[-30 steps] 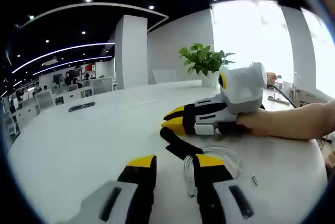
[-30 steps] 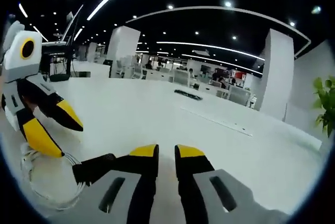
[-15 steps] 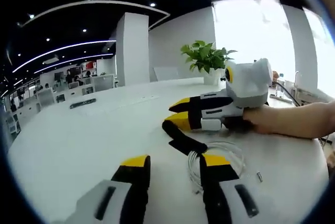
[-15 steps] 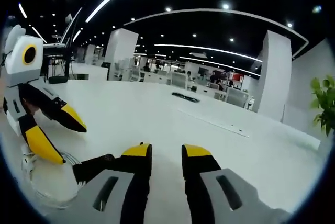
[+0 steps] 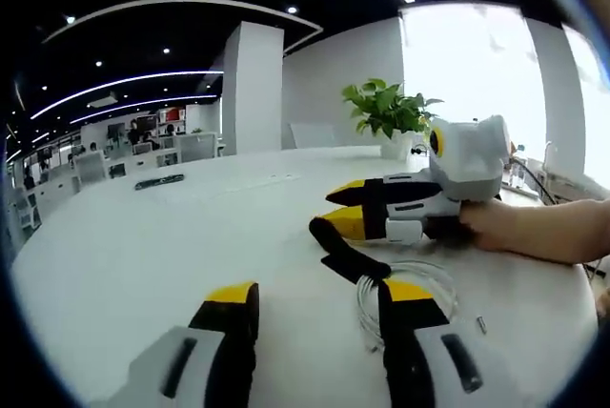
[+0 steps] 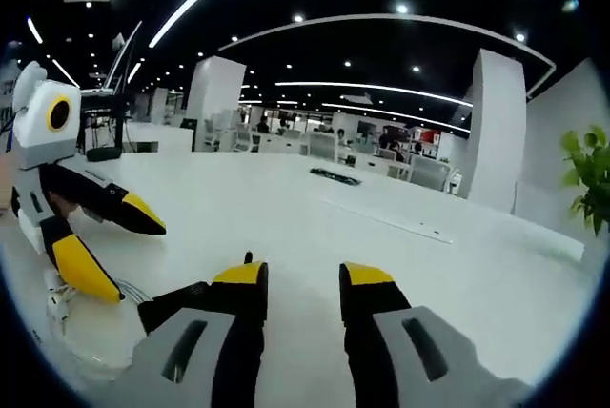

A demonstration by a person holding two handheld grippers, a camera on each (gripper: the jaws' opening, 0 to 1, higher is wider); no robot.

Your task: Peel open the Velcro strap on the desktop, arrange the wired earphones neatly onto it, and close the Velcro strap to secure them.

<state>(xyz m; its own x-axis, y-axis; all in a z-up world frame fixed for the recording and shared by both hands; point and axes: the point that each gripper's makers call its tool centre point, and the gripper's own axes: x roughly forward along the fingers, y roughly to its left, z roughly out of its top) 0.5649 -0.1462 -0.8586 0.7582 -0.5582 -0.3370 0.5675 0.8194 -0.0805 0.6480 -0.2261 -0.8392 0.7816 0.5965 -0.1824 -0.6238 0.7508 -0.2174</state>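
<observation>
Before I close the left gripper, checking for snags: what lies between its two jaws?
In the left gripper view, bare white table between the open left gripper jaws; earphone cable loops around the right-hand jaw.

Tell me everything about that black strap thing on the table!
The Velcro strap is a short, flat black band that looks like soft fabric. It lies on the white table, partly lifted and curled at one end beside the right gripper, whose lower yellow tip is right at it. Its other end reaches the coil of white earphones. In the right gripper view it pokes out left of that gripper's jaws. I cannot tell whether it is fully peeled open.
</observation>
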